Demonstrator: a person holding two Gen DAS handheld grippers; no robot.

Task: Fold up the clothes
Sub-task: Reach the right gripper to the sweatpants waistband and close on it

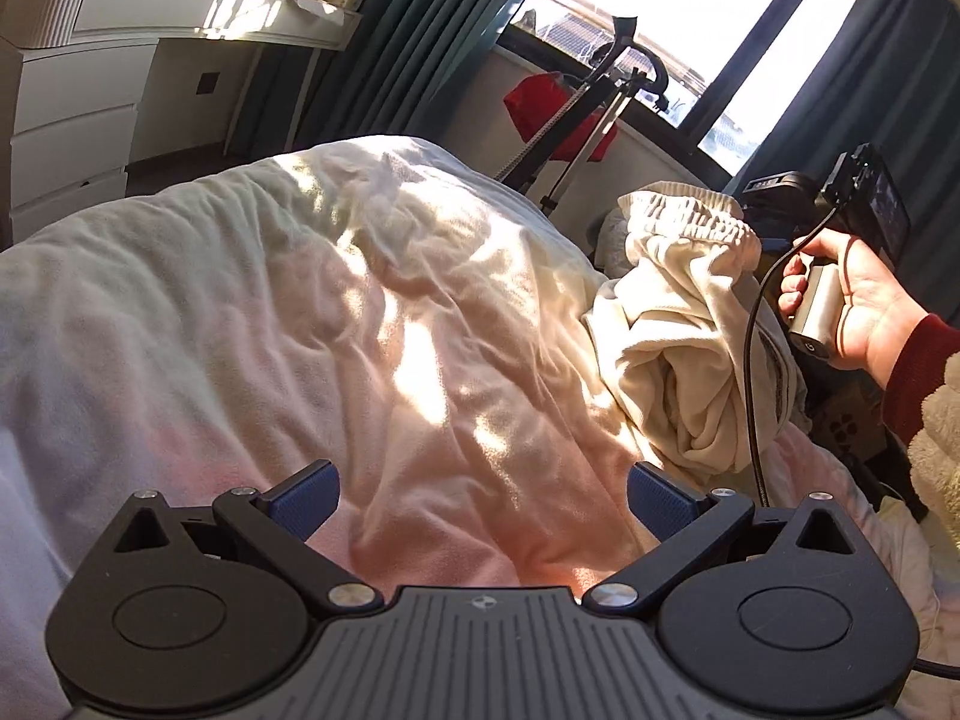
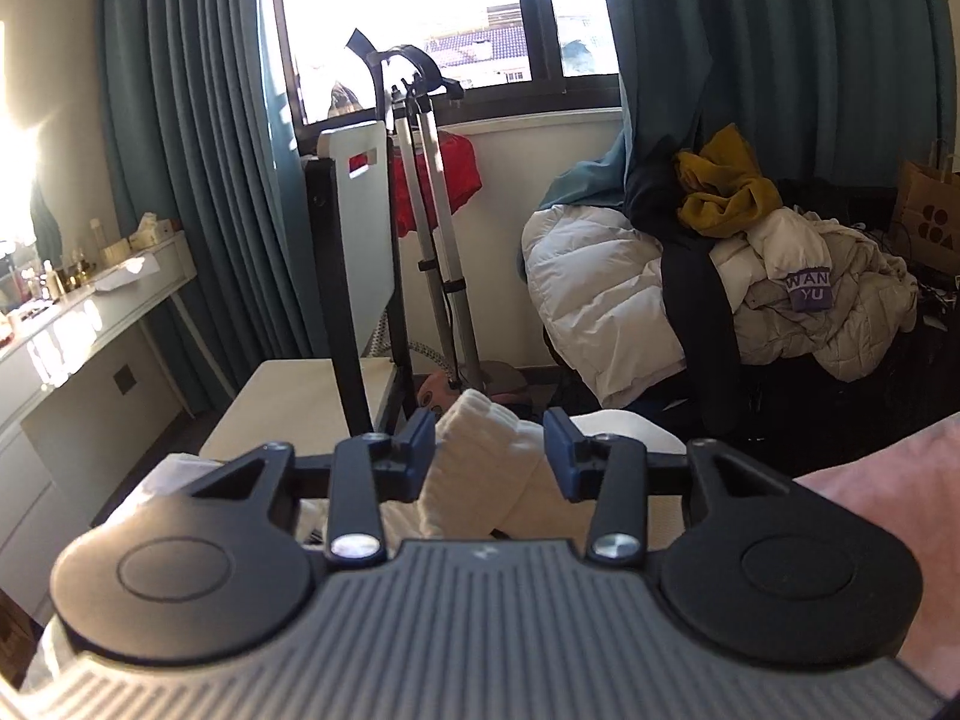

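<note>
Two grippers in view. Left gripper (image 1: pixel 483 495): fingers (image 1: pixel 306 501) spread wide, nothing between them, hovering over the wrinkled pale blanket (image 1: pixel 300 300) on the bed. Right gripper (image 2: pixel 489 456): fingers (image 2: pixel 417 447) at a medium gap with the cream garment (image 2: pixel 480 462) bunched between them; can't tell whether the blue pads actually bite the cloth or just flank it.

From the left wrist view, the cream garment (image 1: pixel 690 330) hangs as a crumpled bundle off the right gripper, ribbed waistband (image 1: pixel 690 219) at the top, rest of the fabric drooping down onto the bed's right edge. Long axis runs roughly vertical, waistband up. It sits ahead and to the right of the left fingers, well apart from them. The right hand (image 1: pixel 852 306) grips the handle just beside the bundle, black cable (image 1: pixel 753 360) running down in front of the cloth.

Room: blanket ahead and to the left of the left gripper is open, sunlit, heavily creased. Bed edge falls off on the right, close to the garment. Beyond it: chair (image 2: pixel 354 252), metal stand (image 2: pixel 432 210), clothes pile (image 2: pixel 750 276), curtains (image 2: pixel 192 150), white dresser (image 1: pixel 78 90) far left.
</note>
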